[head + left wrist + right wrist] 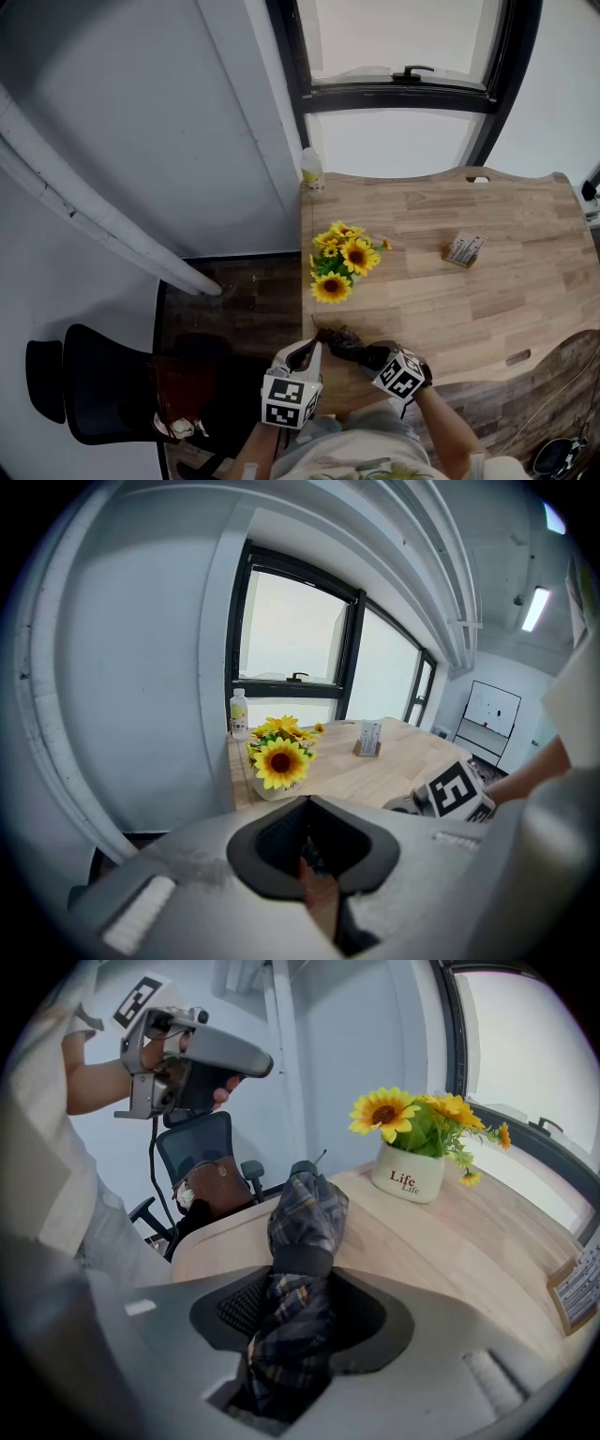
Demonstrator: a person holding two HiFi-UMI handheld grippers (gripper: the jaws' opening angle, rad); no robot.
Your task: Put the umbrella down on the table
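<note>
Umbrella: folded, dark plaid umbrella (307, 1213), with a band round its middle. It is at the lower centre of the head view, over the near edge of the surface, between the two tools.
Umbrella's contact: its far end reaches out over the wood by the near corner. Whether it rests on the wood cannot be told.
Right tongs: the right tongs (302, 1316) are spread wide and closed round the umbrella's bunched fabric, which fills the gap between the jaws. They point down toward the surface.
Left tongs: the left tongs (314, 860) are only slightly apart. A narrow slit between them shows wood colour and they grip nothing. In the right gripper view they sit at the upper left, raised clear of the surface.
Surface: light wooden surface (487, 281) with a wavy far edge, filling the right half of the head view.
Sunflowers: sunflowers (342, 258) in a white pot (411, 1174), near the left edge of the surface and beyond the umbrella.
Bottle: small bottle (312, 169) with a yellow label, upright at the far left corner.
Card stand: small card stand (464, 249) toward the right, well apart from the flowers.
Chair: black office chair (103, 384) at the lower left, on the floor beside the surface.
Window: black-framed window (403, 84) along the top.
</note>
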